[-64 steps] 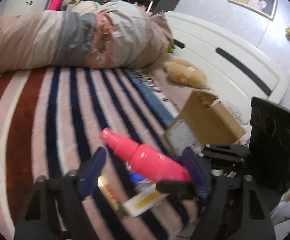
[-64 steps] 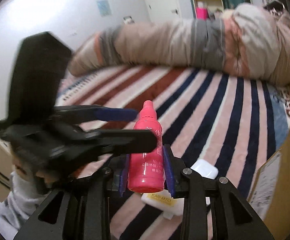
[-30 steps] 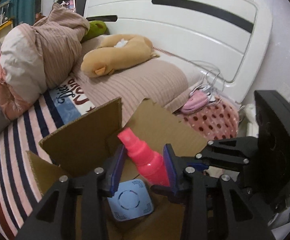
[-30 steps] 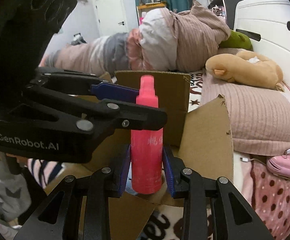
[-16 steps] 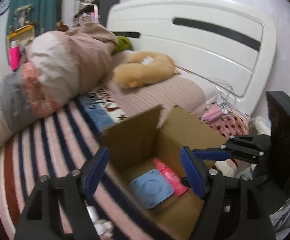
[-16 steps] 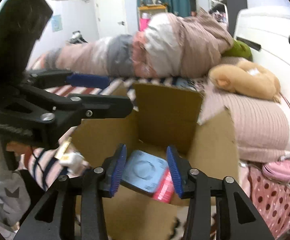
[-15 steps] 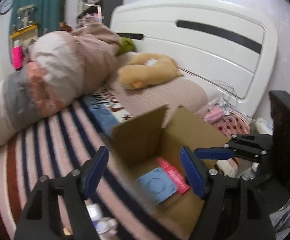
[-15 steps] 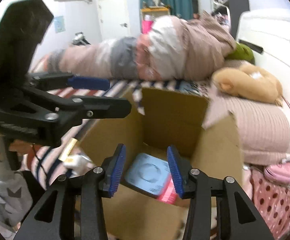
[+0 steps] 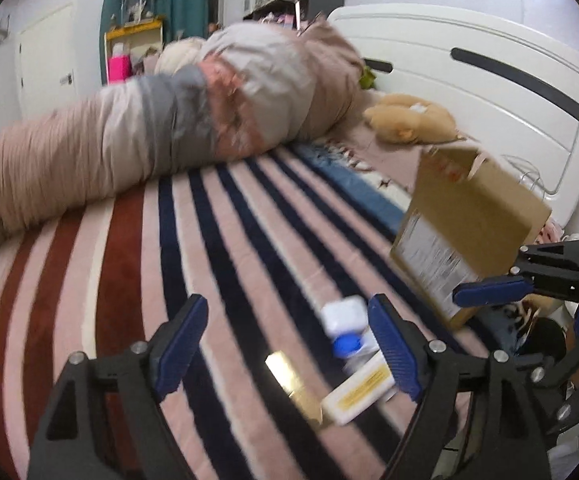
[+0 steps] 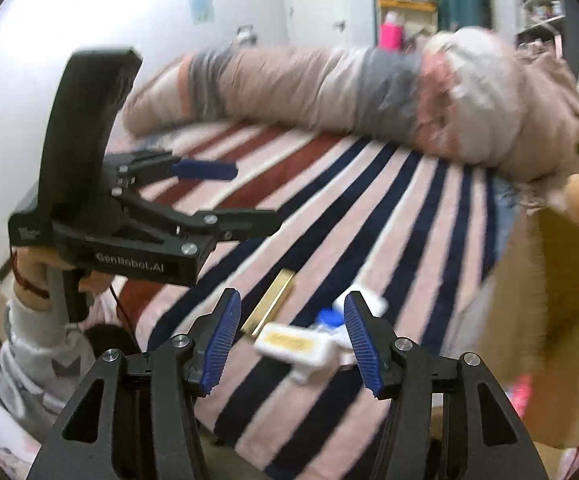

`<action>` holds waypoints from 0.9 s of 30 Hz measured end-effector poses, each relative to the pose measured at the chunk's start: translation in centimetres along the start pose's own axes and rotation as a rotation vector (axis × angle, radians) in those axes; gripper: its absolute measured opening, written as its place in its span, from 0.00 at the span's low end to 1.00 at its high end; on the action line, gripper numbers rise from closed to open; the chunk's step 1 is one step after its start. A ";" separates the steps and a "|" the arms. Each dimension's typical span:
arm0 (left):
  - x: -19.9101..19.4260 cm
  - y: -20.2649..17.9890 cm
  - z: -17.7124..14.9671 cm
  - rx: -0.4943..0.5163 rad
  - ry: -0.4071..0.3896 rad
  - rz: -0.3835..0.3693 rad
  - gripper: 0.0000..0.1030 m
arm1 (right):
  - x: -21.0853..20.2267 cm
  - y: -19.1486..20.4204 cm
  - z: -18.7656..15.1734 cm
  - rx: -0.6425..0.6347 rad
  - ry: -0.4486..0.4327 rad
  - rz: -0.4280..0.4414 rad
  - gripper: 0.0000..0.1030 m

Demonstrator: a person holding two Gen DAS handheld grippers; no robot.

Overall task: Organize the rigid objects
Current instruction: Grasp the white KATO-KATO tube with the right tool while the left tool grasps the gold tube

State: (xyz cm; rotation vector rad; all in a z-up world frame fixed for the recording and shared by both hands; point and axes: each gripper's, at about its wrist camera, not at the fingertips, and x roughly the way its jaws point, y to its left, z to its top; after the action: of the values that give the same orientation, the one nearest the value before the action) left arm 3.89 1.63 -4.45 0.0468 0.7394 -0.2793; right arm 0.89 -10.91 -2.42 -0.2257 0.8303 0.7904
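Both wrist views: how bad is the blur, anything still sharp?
Left wrist view: motion blur smears the small white items and gold bar; the left claw stays crisp. Right wrist view: bedding and cardboard box smear, right claw sharp; strong fisheye bending on both.

1 cardboard box [image 9: 469,216], 4 small items [image 9: 353,360]
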 end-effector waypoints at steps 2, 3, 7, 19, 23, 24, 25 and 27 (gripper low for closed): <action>1.5 1.4 -1.5 -0.027 0.025 -0.009 0.77 | 2.8 0.6 -0.4 -0.017 0.068 -0.017 0.49; 2.0 2.0 -2.2 -0.041 0.031 -0.019 0.77 | 3.9 0.8 -0.8 -0.029 0.097 -0.024 0.49; 3.6 3.2 -3.7 -0.086 0.037 -0.051 0.77 | 6.8 1.2 -1.6 -0.065 0.176 -0.050 0.49; 5.2 4.4 -5.8 -0.088 0.058 -0.047 0.77 | 11.3 2.0 -2.2 -0.265 0.345 0.005 0.49; 5.3 4.7 -6.0 -0.100 0.066 -0.059 0.77 | 10.8 2.0 -2.7 -0.255 0.387 0.036 0.49; 5.3 4.7 -6.0 -0.101 0.066 -0.061 0.77 | 10.6 2.0 -2.8 -0.246 0.390 0.042 0.49; 5.3 4.7 -6.0 -0.100 0.066 -0.061 0.77 | 10.5 2.1 -3.0 -0.242 0.393 0.046 0.49; 5.4 4.5 -6.1 -0.097 0.067 -0.061 0.77 | 10.3 2.4 -3.5 -0.249 0.405 0.053 0.48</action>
State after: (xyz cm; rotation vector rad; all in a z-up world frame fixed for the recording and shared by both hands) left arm 4.86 5.59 -12.82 -0.0583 0.8213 -0.3006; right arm 1.48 -5.34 -12.00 -0.6015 1.1209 0.9130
